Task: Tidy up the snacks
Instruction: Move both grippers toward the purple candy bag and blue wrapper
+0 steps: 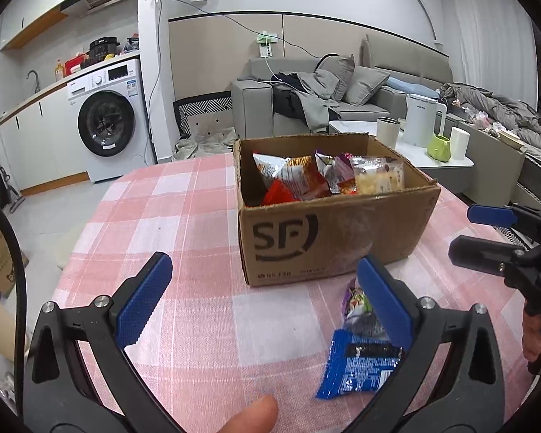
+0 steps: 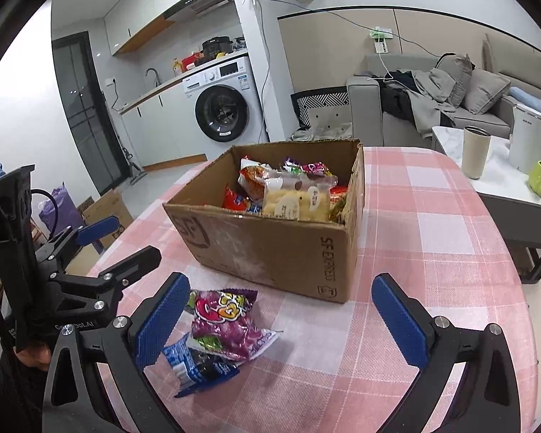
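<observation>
Low in the frame, the left gripper is spread wide and released, gripping nothing, a fingertip at the bottom edge. The right gripper gapes too, hovering empty. Between them, on the pink checked tablecloth, lie 2 loose snacks: a blue packet with a purple packet overlapping it, just in front of the cardboard box. Centre frame, that box is open-topped and crammed with snack bags. Upper left, a washing machine; upper right, a grey sofa.
</observation>
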`<state>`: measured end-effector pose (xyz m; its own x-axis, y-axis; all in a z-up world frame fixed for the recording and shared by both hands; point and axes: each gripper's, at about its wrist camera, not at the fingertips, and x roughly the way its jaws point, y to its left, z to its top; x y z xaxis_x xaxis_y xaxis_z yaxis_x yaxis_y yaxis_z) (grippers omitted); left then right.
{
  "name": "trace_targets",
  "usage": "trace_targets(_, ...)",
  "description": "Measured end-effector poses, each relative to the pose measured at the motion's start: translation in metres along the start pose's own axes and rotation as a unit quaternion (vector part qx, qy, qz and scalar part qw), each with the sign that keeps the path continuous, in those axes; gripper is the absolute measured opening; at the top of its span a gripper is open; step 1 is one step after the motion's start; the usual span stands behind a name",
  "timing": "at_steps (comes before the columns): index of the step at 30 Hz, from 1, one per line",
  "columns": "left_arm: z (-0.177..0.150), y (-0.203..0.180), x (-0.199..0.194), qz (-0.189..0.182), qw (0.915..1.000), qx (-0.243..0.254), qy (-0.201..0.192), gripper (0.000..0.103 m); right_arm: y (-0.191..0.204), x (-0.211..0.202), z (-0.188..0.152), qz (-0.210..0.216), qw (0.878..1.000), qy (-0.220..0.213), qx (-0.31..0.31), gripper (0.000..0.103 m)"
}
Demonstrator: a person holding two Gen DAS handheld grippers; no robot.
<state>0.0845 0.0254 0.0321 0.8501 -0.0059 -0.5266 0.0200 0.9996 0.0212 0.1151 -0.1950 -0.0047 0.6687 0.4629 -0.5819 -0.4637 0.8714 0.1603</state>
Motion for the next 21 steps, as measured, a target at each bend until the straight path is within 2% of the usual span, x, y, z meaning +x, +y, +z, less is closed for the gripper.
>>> trace_targets(8, -0.012, 0.0, 0.006, -0.006, 0.9998, 0.0, 0.02, 0.103, 0.005, 0.01, -0.006, 0.007, 1.0, 0.025, -0.01, 0.103)
trace_targets(21, -0.019, 0.008, 0.006, -0.009, 0.9996, -0.008, 0.026, 0.103, 0.021, 0.044, -0.019, 0.024, 0.997, 0.069, -0.011, 0.103)
